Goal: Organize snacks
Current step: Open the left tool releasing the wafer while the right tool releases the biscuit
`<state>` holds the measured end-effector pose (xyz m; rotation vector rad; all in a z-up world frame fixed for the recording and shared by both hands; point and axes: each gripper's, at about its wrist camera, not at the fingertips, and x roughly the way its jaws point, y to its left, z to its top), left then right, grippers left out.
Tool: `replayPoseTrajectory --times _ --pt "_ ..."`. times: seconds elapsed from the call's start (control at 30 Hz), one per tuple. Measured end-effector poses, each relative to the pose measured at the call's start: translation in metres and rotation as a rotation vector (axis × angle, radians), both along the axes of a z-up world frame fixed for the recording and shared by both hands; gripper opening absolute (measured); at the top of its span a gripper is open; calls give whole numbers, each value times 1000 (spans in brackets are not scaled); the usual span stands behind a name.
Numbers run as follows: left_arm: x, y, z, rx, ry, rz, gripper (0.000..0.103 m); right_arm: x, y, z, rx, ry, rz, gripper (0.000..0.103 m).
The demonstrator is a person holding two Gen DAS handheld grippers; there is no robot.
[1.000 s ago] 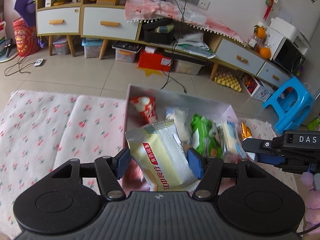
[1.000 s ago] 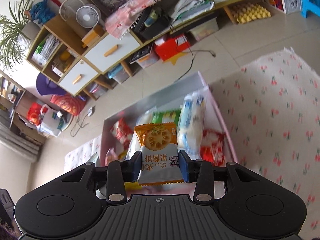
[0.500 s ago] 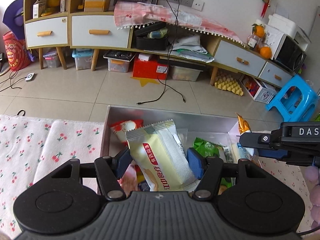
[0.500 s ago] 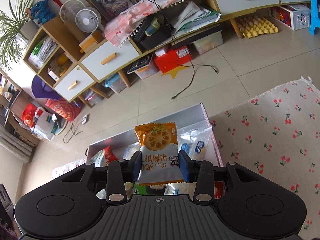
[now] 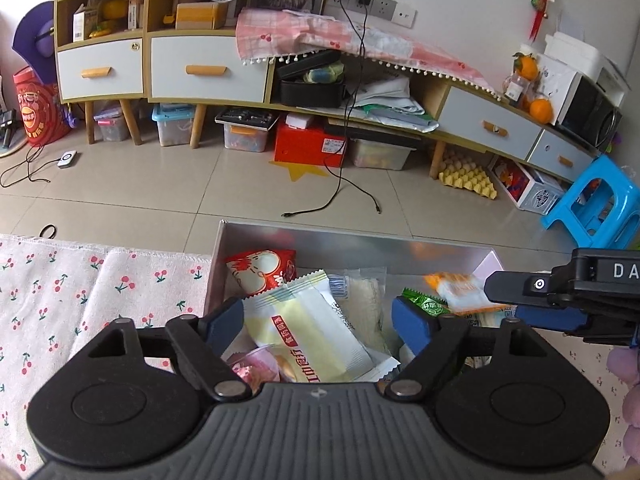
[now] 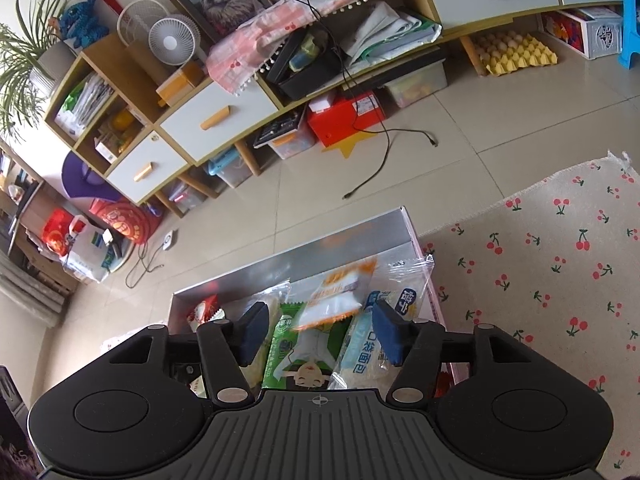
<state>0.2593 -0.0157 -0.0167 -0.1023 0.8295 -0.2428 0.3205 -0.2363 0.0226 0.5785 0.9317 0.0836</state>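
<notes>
Filling nearly done: silver open-top box (image 5: 352, 242) on cherry-print desk cloth (image 5: 80, 288) already holds many packets. Left tongs (image 5: 318, 318) spread wide, gripping nothing; pale yellow wafer packet (image 5: 308, 332) lies loose below. Right tongs (image 6: 316, 330) likewise wide, empty; blurred orange biscuit packet (image 6: 340, 294) inside box. No stray snacks visible outside.

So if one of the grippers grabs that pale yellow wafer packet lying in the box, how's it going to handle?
The pale yellow wafer packet looks like thin crimped film, so probably light and a bit slippery. It lies flat and keeps its shape on the other snacks in the silver box, which suggests something stiff inside, likely brittle if squeezed hard. It lies between the fingers of the open left gripper.
</notes>
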Motion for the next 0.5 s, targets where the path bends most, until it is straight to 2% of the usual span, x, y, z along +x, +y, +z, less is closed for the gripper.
replayPoseTrajectory --times 0.17,0.27,0.43,0.5 --pt "-6 0 8 4 -1 -3 82 -7 0 10 -4 -3 -1 62" --pt "-13 3 13 -5 -2 -5 85 -16 -1 16 3 -5 -2 68" --pt "-28 3 23 -5 -1 -14 91 -36 -1 28 4 -4 5 70" --pt "-35 2 26 0 -1 -22 92 -45 0 33 0 -6 7 73"
